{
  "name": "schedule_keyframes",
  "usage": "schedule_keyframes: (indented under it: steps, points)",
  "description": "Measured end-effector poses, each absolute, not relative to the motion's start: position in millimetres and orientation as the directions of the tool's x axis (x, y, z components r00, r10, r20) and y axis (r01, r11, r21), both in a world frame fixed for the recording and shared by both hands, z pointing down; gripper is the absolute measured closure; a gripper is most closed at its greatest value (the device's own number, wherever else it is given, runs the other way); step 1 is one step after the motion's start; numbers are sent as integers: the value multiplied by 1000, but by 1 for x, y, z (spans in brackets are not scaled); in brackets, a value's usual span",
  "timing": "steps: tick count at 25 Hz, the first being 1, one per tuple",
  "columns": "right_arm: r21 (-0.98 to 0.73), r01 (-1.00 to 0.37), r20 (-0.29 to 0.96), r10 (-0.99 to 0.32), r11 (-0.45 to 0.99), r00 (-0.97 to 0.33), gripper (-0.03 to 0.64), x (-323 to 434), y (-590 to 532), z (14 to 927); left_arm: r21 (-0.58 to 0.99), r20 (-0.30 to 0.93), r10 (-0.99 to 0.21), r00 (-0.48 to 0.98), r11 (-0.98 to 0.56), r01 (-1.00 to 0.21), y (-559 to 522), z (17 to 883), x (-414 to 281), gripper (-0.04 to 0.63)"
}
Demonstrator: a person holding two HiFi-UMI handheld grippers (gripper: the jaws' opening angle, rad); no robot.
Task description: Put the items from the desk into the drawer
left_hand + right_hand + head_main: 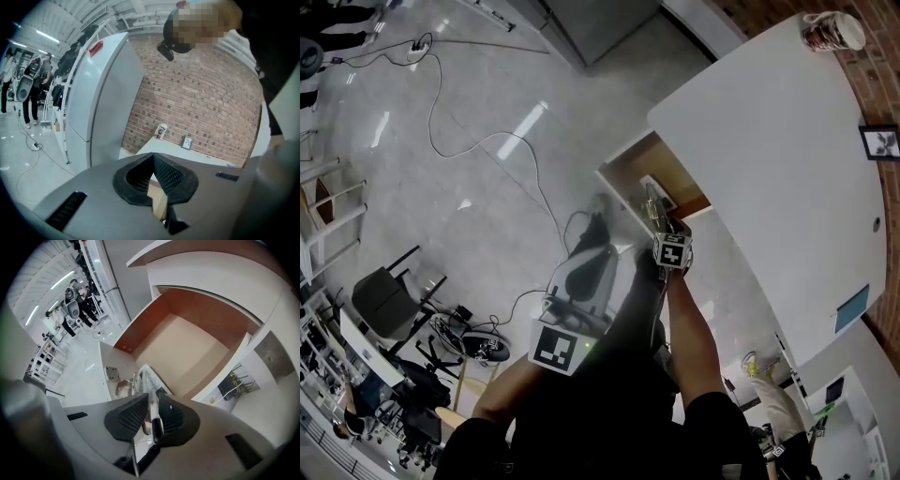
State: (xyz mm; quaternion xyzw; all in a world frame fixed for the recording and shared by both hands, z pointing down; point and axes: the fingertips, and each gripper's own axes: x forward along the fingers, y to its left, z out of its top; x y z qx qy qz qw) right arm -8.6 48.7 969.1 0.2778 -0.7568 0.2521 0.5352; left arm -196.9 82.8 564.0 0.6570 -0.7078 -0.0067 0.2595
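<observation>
Right tongs pinch a flat item — clipboard, perhaps — above the drawer.

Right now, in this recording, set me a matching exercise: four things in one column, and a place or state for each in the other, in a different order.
Things:
1 mug
2 picture frame
3 drawer
4 clipboard

Places or states:
A pulled open
B clamped in the right gripper
C at the desk's far corner
D on the desk's edge by the brick wall, between that corner and the blue card

Pairs: 1-C; 2-D; 3-A; 4-B
</observation>
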Motion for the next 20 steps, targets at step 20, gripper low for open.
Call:
schedule_keyframes:
  steps: [20]
  points:
    - [-285, -695, 824, -203, 660, -530, 617, -28, 20, 822, 340, 272, -962, -7, 102, -935, 79, 518, -180, 601]
